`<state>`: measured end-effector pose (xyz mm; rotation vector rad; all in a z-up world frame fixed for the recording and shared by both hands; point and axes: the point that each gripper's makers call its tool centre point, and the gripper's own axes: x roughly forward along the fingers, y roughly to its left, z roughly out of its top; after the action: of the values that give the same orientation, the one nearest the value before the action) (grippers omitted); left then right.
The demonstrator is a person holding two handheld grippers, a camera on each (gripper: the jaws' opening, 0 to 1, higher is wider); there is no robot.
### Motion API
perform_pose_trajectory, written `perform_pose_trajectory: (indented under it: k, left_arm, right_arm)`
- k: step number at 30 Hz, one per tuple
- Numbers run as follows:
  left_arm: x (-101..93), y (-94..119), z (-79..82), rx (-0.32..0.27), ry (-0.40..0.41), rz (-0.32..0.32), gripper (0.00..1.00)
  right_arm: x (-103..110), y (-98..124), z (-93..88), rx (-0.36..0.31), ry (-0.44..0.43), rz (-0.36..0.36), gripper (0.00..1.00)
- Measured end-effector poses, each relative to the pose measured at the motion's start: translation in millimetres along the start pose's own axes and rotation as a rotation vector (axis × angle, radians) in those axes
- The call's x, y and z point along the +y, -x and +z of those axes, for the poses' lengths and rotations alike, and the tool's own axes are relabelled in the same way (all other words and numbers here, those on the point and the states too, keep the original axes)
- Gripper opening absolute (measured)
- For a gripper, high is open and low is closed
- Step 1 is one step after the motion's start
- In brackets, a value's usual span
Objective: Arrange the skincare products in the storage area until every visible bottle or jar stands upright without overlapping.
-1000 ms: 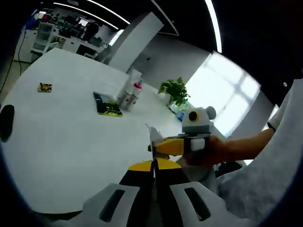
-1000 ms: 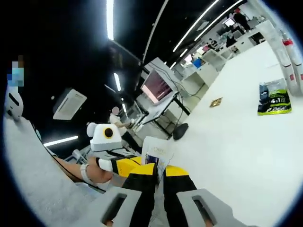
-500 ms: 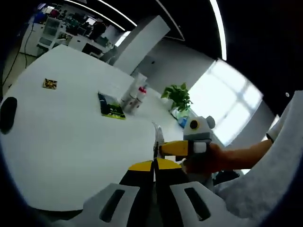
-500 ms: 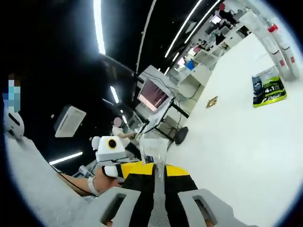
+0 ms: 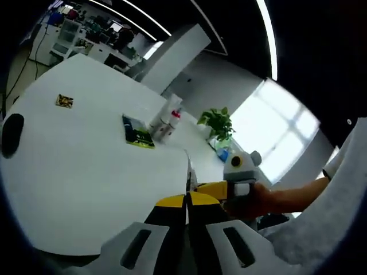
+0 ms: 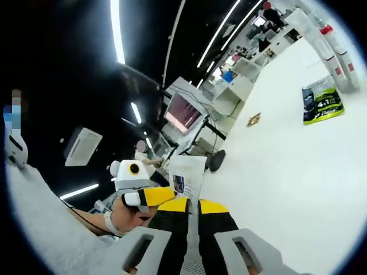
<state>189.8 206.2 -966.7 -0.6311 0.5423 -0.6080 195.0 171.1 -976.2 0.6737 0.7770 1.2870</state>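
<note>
Bottles (image 5: 166, 117) stand well off on the white bench (image 5: 86, 172) beside a green packet (image 5: 137, 136), as before. Left gripper (image 5: 186, 200) stays closed on a thin sachet (image 5: 188, 175), now edge-on. Right gripper (image 6: 192, 201) keeps pinching the sachet (image 6: 186, 176), now turned face-on.

On the white table (image 5: 86, 172) stood two bottles (image 5: 166, 117), beside one green-and-black packet (image 5: 137, 132) and one small gold sachet (image 5: 65, 101); one potted plant (image 5: 218, 123) and two grippers were counted
</note>
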Motion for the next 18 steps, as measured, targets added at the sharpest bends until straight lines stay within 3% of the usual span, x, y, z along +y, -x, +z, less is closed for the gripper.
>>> perform_pose_trajectory:
  k: [3, 7, 11, 13, 18]
  left_arm:
    - [1.0, -1.3, -1.6, 0.006, -0.001, 0.010, 0.00]
    - [0.3, -7.8, -18.9, 0.077, -0.159, 0.026, 0.00]
    - [2.8, -11.6, -23.2, 0.082, -0.282, 0.052, 0.04]
    - [4.1, -12.8, -26.8, 0.100, -0.282, 0.061, 0.02]
    - [9.5, -16.3, -35.9, 0.148, -0.376, 0.094, 0.01]
  right_arm:
    - [3.6, 0.6, 0.5, -0.003, -0.007, 0.019, 0.00]
    - [3.0, 7.5, 2.8, -0.015, -0.003, 0.007, 0.00]
    - [3.1, 11.1, 6.4, -0.011, -0.002, -0.002, 0.00]
    - [2.3, 12.5, 13.3, -0.028, -0.005, -0.005, 0.00]
    - [-0.5, 11.0, 31.5, -0.063, -0.038, -0.004, 0.00]
